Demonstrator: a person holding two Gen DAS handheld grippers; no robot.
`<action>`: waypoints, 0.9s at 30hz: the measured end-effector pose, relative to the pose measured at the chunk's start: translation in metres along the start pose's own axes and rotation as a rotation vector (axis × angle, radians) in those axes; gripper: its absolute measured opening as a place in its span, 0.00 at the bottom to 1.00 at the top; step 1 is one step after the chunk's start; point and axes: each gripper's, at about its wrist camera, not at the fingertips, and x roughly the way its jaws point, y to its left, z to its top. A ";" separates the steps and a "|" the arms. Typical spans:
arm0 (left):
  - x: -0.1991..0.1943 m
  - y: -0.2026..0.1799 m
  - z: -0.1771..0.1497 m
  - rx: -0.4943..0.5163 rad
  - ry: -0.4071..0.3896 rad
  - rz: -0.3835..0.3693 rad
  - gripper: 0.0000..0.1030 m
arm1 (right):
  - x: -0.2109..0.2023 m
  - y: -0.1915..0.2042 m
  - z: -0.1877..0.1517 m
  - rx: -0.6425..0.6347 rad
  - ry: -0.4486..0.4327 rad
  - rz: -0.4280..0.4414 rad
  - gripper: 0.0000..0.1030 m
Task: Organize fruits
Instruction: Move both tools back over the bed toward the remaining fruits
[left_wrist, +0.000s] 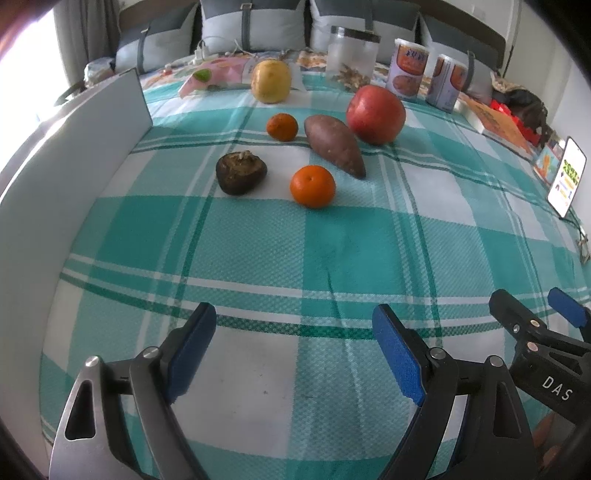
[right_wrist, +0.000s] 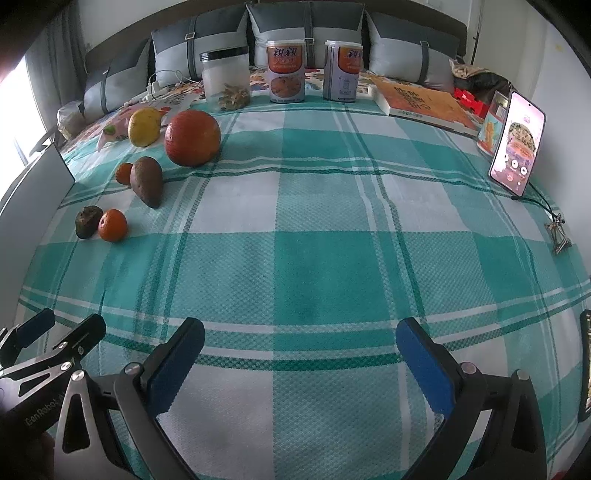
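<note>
On the teal checked cloth lie a red apple (left_wrist: 376, 113), a yellow pear (left_wrist: 270, 80), a sweet potato (left_wrist: 334, 144), a near mandarin (left_wrist: 313, 186), a far mandarin (left_wrist: 282, 126) and a dark brown lump (left_wrist: 241, 172). The right wrist view shows them at far left: apple (right_wrist: 192, 137), pear (right_wrist: 144, 126), sweet potato (right_wrist: 147, 181), near mandarin (right_wrist: 113, 225). My left gripper (left_wrist: 295, 332) is open and empty, well short of the fruit. My right gripper (right_wrist: 301, 345) is open and empty; it also shows in the left wrist view (left_wrist: 535, 314).
A white board (left_wrist: 74, 155) stands along the left edge. At the back stand a clear jar (right_wrist: 225, 79), two cans (right_wrist: 286, 70), a book (right_wrist: 424, 101) and pillows. A lit phone (right_wrist: 517, 142) leans at the right, with a cord and keys (right_wrist: 559, 236).
</note>
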 end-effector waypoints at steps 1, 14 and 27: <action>0.000 0.000 0.000 -0.001 0.000 0.000 0.86 | 0.000 0.000 0.000 0.000 0.000 0.000 1.00; 0.004 0.013 0.005 -0.015 -0.007 -0.021 0.86 | 0.005 0.001 0.000 -0.010 0.004 0.007 1.00; 0.018 0.056 0.021 -0.060 0.003 -0.036 0.86 | 0.015 0.012 -0.005 -0.054 -0.030 0.085 1.00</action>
